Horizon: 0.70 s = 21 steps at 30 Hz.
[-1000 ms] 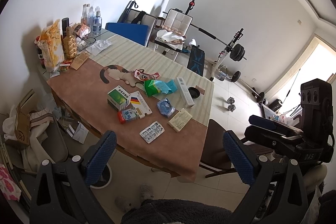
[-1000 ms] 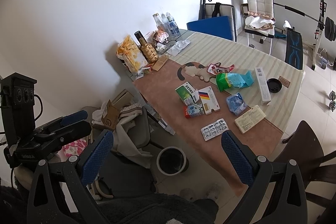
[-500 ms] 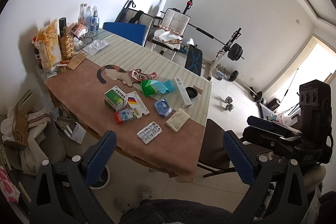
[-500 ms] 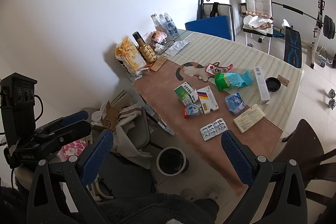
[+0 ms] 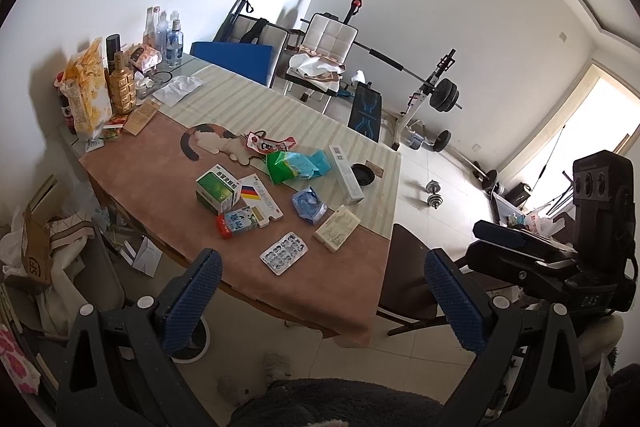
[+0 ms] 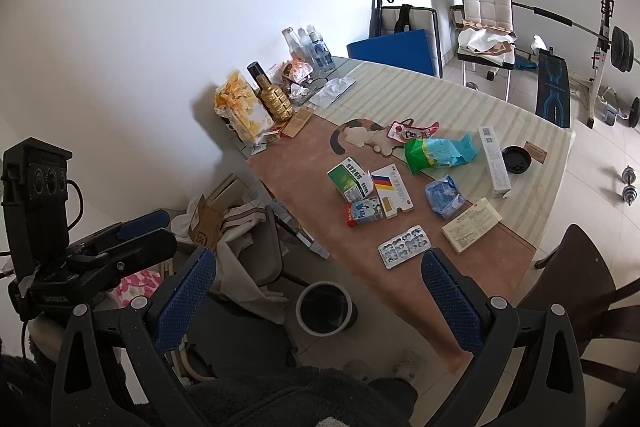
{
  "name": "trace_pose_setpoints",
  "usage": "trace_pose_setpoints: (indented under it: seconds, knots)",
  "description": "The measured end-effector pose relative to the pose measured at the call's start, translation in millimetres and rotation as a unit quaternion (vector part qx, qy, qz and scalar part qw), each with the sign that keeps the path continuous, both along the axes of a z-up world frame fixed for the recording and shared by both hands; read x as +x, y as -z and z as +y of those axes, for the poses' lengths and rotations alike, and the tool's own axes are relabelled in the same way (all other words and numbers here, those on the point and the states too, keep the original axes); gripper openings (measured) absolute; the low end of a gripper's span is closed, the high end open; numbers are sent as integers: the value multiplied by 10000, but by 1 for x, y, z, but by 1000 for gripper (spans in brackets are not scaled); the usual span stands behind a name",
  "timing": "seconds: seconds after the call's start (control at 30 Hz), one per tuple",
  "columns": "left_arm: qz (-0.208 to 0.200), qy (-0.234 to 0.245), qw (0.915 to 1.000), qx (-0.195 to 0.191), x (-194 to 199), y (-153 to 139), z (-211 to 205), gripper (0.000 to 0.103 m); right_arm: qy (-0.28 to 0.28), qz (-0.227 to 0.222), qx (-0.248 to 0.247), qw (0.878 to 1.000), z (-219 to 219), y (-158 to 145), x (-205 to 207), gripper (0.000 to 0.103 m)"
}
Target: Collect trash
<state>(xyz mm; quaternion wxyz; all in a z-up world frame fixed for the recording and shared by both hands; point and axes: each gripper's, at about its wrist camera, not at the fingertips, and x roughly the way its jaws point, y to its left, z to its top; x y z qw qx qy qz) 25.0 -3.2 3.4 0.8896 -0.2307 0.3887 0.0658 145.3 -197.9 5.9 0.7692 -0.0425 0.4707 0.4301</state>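
Both wide-open, empty grippers, left gripper [image 5: 322,289] and right gripper [image 6: 318,293], are pulling back slightly; the silver foil blister pack [image 6: 404,246] and other trash are lying untouched on the brown-clothed table [image 6: 296,163], collection not yet begun.

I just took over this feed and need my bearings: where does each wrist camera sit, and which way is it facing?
Left wrist: on the left claw, raised, looking down over the table from its near end toward the weight bench; its two blue-padded fingers show, spread, plus the right claw at the right edge.
Right wrist: on the right claw, facing the same table and the trash bin on the floor; own spread fingers show, left claw at left edge.
Shared: the blister pack, green box.
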Motion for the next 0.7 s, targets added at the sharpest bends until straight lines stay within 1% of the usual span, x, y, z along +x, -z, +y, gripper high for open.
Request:
trace_pose_setpoints:
  seconds: [0.13, 0.17, 0.27, 0.3, 0.37, 0.43, 0.47, 0.53, 0.63, 0.7]
  knots:
    - [150, -187, 9991, 355, 8, 9, 6, 103, 248, -48, -56, 9997, 4, 3, -1, 103]
    - [227, -303, 9978, 536, 13, 13, 9, 103, 356, -72, -99, 9993, 5, 5, 1, 103]
    - [480, -643, 9918, 998, 26, 30, 20, 103, 854, -210, -413, 9953, 8, 19, 15, 103]
    - [605, -812, 9878, 1182, 37, 41, 26, 103, 1012, -220, -535, 9932, 8, 26, 21, 103]
    - [877, -1053, 9816, 1330, 52, 60, 40, 103, 1273, -200, -781, 9886, 10, 45, 42, 103]
    - [1256, -1297, 9755, 1254, 77, 88, 60, 103, 1458, -87, -1051, 9837, 13, 65, 67, 103]
    - [1408, -1380, 9732, 1186, 84, 101, 69, 103, 1545, 5, -1169, 9811, 16, 79, 87, 103]
    - [1735, -1547, 9683, 911, 110, 129, 87, 103, 1704, 90, -1465, 9744, 23, 106, 123, 103]
    - [2221, -1897, 9546, 587, 155, 172, 113, 103, 1867, 152, -1809, 9655, 34, 144, 178, 103]
    - [2508, -2088, 9445, 364, 181, 196, 128, 103, 1985, 270, -2083, 9573, 44, 179, 224, 103]
